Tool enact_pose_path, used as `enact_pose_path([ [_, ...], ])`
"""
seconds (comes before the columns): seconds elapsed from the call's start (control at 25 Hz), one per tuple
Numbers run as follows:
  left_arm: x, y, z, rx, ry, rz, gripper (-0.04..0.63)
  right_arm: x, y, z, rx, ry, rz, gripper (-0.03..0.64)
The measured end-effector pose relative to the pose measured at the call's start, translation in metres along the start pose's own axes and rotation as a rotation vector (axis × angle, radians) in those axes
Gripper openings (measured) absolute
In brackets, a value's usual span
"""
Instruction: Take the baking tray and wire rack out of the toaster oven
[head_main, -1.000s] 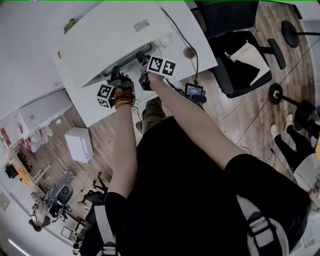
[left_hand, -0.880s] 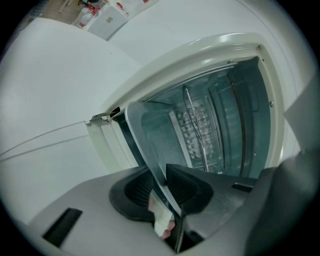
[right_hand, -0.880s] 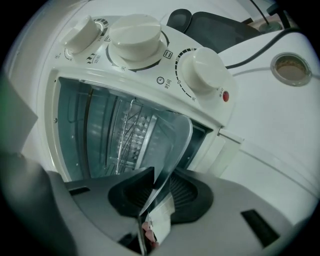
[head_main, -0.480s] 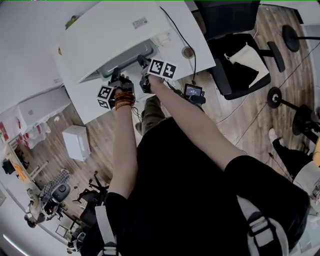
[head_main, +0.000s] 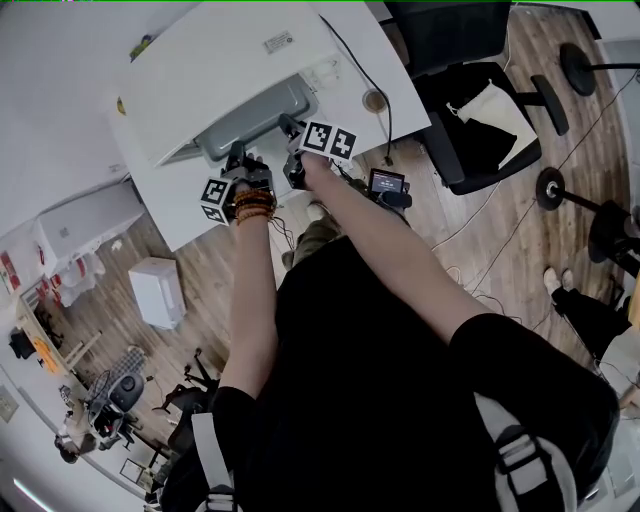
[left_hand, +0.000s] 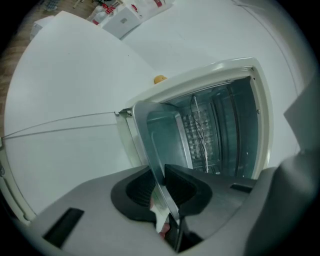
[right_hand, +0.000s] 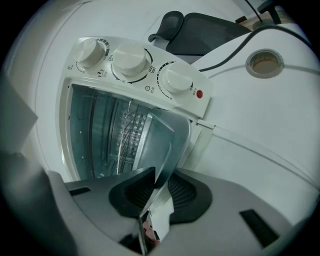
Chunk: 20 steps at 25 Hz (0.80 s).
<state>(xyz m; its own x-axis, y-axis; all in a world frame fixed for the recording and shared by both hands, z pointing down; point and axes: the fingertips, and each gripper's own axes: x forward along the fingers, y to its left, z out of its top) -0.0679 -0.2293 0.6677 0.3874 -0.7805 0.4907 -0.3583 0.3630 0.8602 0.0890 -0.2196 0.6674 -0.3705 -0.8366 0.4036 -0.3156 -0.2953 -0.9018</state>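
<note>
The baking tray (head_main: 250, 112) is found partly drawn out of the toaster oven (head_main: 225, 70) on the bench (head_main: 405, 105), with its front lip projecting from the open mouth toward the person. Its long axis is laid across the mouth, from one gripper to the other, so the pull is judged to run straight back toward the body, square to that axis. The left gripper (left_hand: 162, 175) is clamped on the lip near the tray's left end; its jaws have just been closing, and the thin metal edge is seen pinched between the pads. The right gripper (right_hand: 156, 182) is clenched likewise on the lip near the other end, on the side of the control knobs (right_hand: 131, 59). Neither is set nearer than the other, and an even draw by the two is what the coming move is judged to depend on — a lead by one side would be likely to skew the tray in its guides. The wire rack (left_hand: 200, 135) is seen deeper in the cavity, behind the tray and clear of both jaws — whether it is seated above or below the tray cannot be told
</note>
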Motion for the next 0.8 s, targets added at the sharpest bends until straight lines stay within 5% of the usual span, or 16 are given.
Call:
enact_pose_path([
  [0.8,-0.022,0.012,-0.014,-0.052,0.057,-0.009,0.069,-0.023,-0.007,-0.015,0.000,-0.024,-0.038,0.089],
])
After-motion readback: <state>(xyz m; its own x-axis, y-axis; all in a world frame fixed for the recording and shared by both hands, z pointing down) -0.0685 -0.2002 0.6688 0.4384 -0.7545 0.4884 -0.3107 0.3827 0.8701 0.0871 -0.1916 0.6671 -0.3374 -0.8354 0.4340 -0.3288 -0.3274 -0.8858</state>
